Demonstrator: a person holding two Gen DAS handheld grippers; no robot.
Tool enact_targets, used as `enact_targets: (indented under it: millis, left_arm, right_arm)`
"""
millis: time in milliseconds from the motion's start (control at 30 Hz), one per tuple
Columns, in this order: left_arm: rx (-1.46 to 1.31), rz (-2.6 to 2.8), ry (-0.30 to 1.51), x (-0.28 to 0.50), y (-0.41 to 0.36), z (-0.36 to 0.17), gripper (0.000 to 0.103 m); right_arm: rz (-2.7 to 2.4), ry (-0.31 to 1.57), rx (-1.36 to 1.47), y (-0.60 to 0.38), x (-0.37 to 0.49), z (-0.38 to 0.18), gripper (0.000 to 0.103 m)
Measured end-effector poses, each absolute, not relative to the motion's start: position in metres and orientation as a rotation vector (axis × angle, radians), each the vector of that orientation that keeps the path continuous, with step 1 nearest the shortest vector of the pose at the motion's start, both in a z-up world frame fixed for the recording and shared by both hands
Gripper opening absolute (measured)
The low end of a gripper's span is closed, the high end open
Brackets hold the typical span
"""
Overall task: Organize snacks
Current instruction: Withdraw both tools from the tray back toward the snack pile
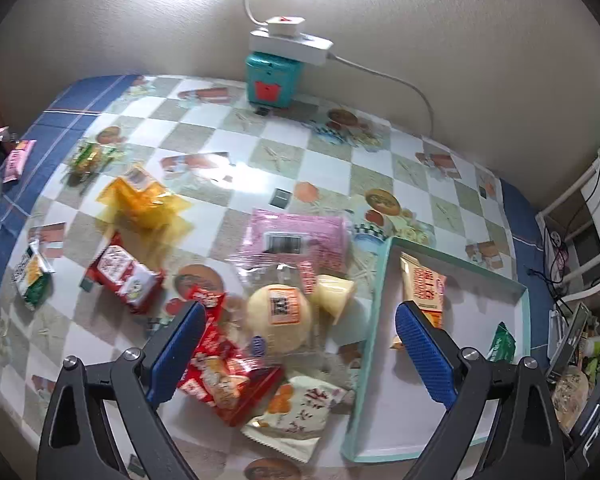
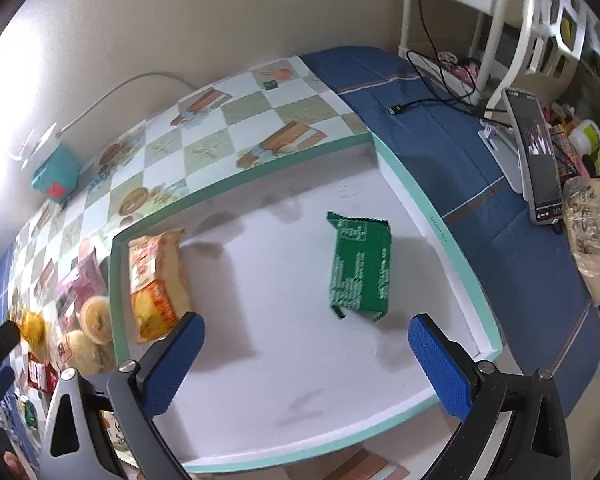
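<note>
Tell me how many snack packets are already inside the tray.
2. An orange packet lies against the tray's left wall, and a green packet sits toward its right side. The near end is partly hidden behind the right gripper.

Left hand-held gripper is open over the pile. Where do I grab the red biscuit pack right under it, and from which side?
Come straight down on the red biscuit pack and pinch across its narrow width near the middle. It lies flat and slanted, one end under the bun bag, so turn the left hand-held gripper to match.
</note>
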State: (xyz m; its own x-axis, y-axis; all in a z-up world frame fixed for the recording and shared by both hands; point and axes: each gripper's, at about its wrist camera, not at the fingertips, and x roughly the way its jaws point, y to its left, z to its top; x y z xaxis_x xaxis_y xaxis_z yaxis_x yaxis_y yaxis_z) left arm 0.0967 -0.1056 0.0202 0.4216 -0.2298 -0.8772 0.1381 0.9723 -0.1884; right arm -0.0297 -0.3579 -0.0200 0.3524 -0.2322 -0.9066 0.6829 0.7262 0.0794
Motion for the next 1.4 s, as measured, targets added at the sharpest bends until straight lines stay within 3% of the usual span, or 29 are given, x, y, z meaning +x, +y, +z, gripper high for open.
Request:
enact_targets:
  millis: [333, 667, 1000, 1400]
  left_arm:
    - [-0.126, -0.124, 1.109, 0.08, -0.064, 0.022, 0.096]
    - [-0.174, -0.01, 1.298, 0.076, -0.014, -0.007, 0.096]
    - [-0.295, 0.139, 1.36, 0.071, 0.05, -0.021, 0.096]
    - [-0.36, 0.138, 1.377, 0.074, 0.052, -0.033, 0.098]
  right_arm:
    - [-0.551, 1.013, 0.445, -0.307, -0.031, -0.006, 0.103]
    - [-0.441, 1.033, 0.347, -0.245, -0.036, -0.001, 0.103]
    - [-0.327, 1.1, 0.32, -0.203, -0.031, -0.016, 0.103]
    - [-0.231, 1.163, 0.376, -0.182, -0.012, -0.038, 0.103]
